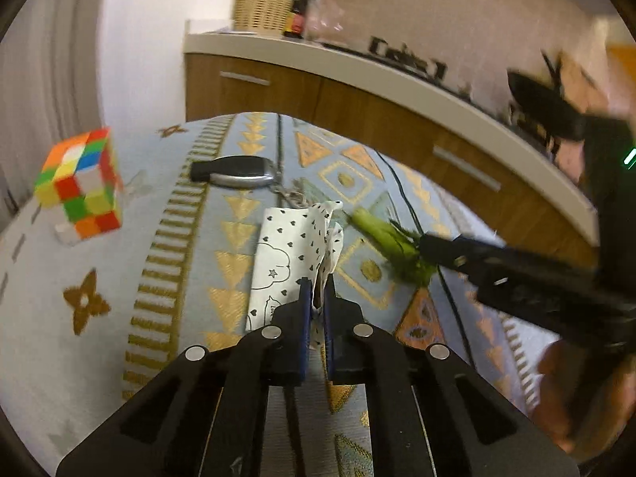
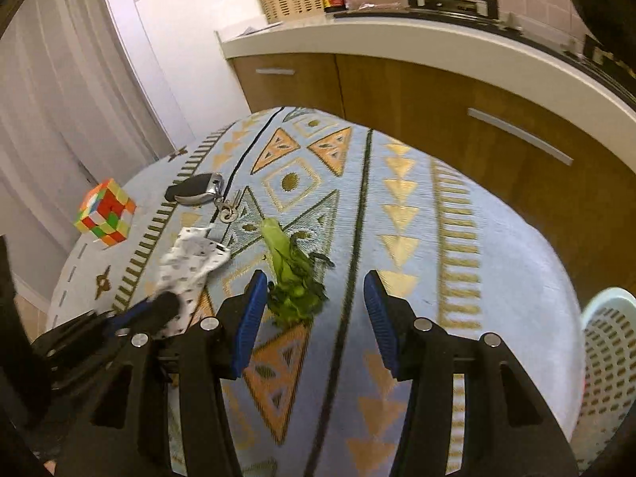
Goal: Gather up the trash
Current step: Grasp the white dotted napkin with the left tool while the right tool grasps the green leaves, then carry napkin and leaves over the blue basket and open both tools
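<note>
Black fingers of the left gripper (image 1: 316,294) fill the bottom of the left wrist view, pinched together on the near edge of a white paper wrapper (image 1: 286,254) printed with small hearts, which lies on the patterned tablecloth (image 1: 179,238) at frame centre. Just right of the wrapper lies a green vegetable scrap (image 1: 391,244). In the right wrist view the right gripper (image 2: 314,302) stands partly open and holds nothing; the scrap (image 2: 292,278) lies between its blue pads (image 2: 250,318), close to the left one. Above the wrapper rests a car key (image 1: 234,173) with a key ring. A colour cube (image 1: 79,187) sits at the left. A white basket (image 2: 608,361) shows at the lower right.
</note>
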`<state>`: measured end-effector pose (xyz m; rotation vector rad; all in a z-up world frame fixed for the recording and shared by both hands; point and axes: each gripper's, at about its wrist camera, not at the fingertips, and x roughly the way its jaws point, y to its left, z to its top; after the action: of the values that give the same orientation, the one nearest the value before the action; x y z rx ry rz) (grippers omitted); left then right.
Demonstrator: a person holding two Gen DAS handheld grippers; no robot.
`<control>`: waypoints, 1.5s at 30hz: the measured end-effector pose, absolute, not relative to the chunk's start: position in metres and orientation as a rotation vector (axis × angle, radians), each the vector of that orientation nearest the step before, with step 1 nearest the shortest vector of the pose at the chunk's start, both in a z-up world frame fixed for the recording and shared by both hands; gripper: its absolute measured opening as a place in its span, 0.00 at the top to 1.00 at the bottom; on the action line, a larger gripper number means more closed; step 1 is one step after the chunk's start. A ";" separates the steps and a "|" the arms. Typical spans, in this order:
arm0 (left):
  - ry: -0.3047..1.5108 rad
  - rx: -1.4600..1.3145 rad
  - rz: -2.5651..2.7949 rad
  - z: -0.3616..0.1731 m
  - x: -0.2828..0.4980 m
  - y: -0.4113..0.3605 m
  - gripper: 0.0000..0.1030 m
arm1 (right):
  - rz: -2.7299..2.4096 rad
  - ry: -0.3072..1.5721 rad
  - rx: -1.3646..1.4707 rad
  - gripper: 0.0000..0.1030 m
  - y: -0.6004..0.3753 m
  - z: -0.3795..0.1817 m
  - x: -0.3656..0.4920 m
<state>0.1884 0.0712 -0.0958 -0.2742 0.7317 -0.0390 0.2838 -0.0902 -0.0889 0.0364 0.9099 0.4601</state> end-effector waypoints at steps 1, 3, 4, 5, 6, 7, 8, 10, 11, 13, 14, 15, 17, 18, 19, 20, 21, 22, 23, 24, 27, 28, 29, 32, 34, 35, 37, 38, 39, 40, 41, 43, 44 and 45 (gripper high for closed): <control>0.713 -0.290 -0.032 -0.095 0.185 0.074 0.97 | 0.463 0.916 0.037 0.54 -0.089 -0.093 0.287; 0.703 -0.299 -0.031 -0.094 0.184 0.074 0.97 | 0.473 0.932 0.041 0.54 -0.084 -0.101 0.293; 0.701 -0.300 -0.032 -0.094 0.184 0.074 0.97 | 0.474 0.935 0.038 0.54 -0.083 -0.103 0.295; 0.700 -0.299 -0.033 -0.094 0.184 0.073 0.97 | 0.475 0.930 0.034 0.54 -0.082 -0.103 0.295; 0.701 -0.299 -0.034 -0.094 0.185 0.073 0.97 | 0.481 0.927 0.033 0.54 -0.081 -0.102 0.295; 0.701 -0.300 -0.035 -0.094 0.184 0.073 0.97 | 0.481 0.930 0.025 0.54 -0.079 -0.104 0.296; 0.701 -0.302 -0.036 -0.094 0.184 0.073 0.97 | 0.476 0.931 0.015 0.54 -0.078 -0.105 0.296; 0.703 -0.304 -0.038 -0.095 0.184 0.072 0.97 | 0.477 0.923 -0.009 0.54 -0.074 -0.105 0.295; 0.704 -0.304 -0.039 -0.095 0.186 0.073 0.97 | 0.475 0.919 -0.030 0.54 -0.071 -0.106 0.293; 0.704 -0.303 -0.040 -0.095 0.185 0.073 0.97 | 0.460 0.911 -0.067 0.61 -0.066 -0.106 0.290; 0.703 -0.300 -0.040 -0.095 0.184 0.072 0.97 | 0.459 0.906 -0.080 0.68 -0.064 -0.106 0.289; 0.702 -0.299 -0.040 -0.094 0.184 0.071 0.97 | 0.461 0.904 -0.082 0.78 -0.063 -0.106 0.288; 0.702 -0.300 -0.039 -0.095 0.185 0.072 0.97 | 0.469 0.901 -0.065 0.83 -0.066 -0.106 0.288; 0.701 -0.300 -0.040 -0.094 0.185 0.072 0.97 | 0.474 0.902 -0.047 0.84 -0.068 -0.106 0.289; 0.700 -0.297 -0.039 -0.094 0.184 0.071 0.97 | 0.476 0.901 -0.034 0.84 -0.070 -0.106 0.289; 0.696 -0.294 -0.038 -0.093 0.184 0.070 0.97 | 0.475 0.897 -0.014 0.84 -0.074 -0.105 0.289; 0.692 -0.292 -0.037 -0.093 0.183 0.070 0.97 | 0.475 0.891 0.001 0.84 -0.077 -0.104 0.288; 0.689 -0.291 -0.036 -0.093 0.182 0.070 0.97 | 0.485 0.879 0.023 0.84 -0.081 -0.102 0.287; 0.687 -0.292 -0.036 -0.092 0.182 0.070 0.97 | 0.492 0.870 0.032 0.84 -0.083 -0.100 0.286; 0.687 -0.294 -0.038 -0.092 0.181 0.071 0.97 | 0.494 0.860 0.037 0.84 -0.085 -0.097 0.284; 0.682 -0.294 -0.039 -0.090 0.181 0.070 0.97 | 0.469 0.835 0.025 0.84 -0.089 -0.088 0.276; 0.680 -0.294 -0.043 -0.089 0.181 0.069 0.97 | 0.464 0.822 0.029 0.84 -0.093 -0.083 0.272; 0.679 -0.298 -0.051 -0.087 0.180 0.068 0.97 | 0.461 0.811 0.034 0.84 -0.098 -0.078 0.269; 0.663 -0.299 -0.080 -0.077 0.177 0.061 0.97 | 0.435 0.766 0.046 0.84 -0.117 -0.058 0.256; 0.645 -0.294 -0.108 -0.067 0.174 0.053 0.97 | 0.414 0.737 0.053 0.84 -0.132 -0.046 0.248; 0.638 -0.288 -0.118 -0.062 0.173 0.050 0.97 | 0.401 0.719 0.058 0.84 -0.140 -0.039 0.243; 0.619 -0.270 -0.137 -0.053 0.170 0.041 0.97 | 0.373 0.690 0.069 0.84 -0.157 -0.027 0.233; 0.610 -0.263 -0.150 -0.046 0.168 0.036 0.97 | 0.365 0.682 0.079 0.84 -0.163 -0.023 0.230; 0.601 -0.260 -0.165 -0.041 0.166 0.030 0.97 | 0.362 0.676 0.098 0.84 -0.172 -0.018 0.226; 0.596 -0.257 -0.176 -0.038 0.165 0.026 0.97 | 0.362 0.671 0.126 0.84 -0.183 -0.012 0.222; 0.589 -0.252 -0.193 -0.032 0.164 0.019 0.97 | 0.358 0.666 0.145 0.84 -0.191 -0.009 0.219; 0.578 -0.242 -0.223 -0.024 0.162 0.007 0.97 | 0.330 0.648 0.179 0.84 -0.212 0.002 0.211; 0.574 -0.237 -0.236 -0.020 0.162 0.001 0.97 | 0.315 0.640 0.189 0.84 -0.220 0.006 0.207; 0.569 -0.231 -0.249 -0.016 0.161 -0.004 0.97 | 0.304 0.632 0.198 0.84 -0.228 0.009 0.204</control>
<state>0.1610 -0.0044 -0.0160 -0.2310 0.5686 -0.2492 0.2036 -0.2275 0.0093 0.1984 0.6321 0.3045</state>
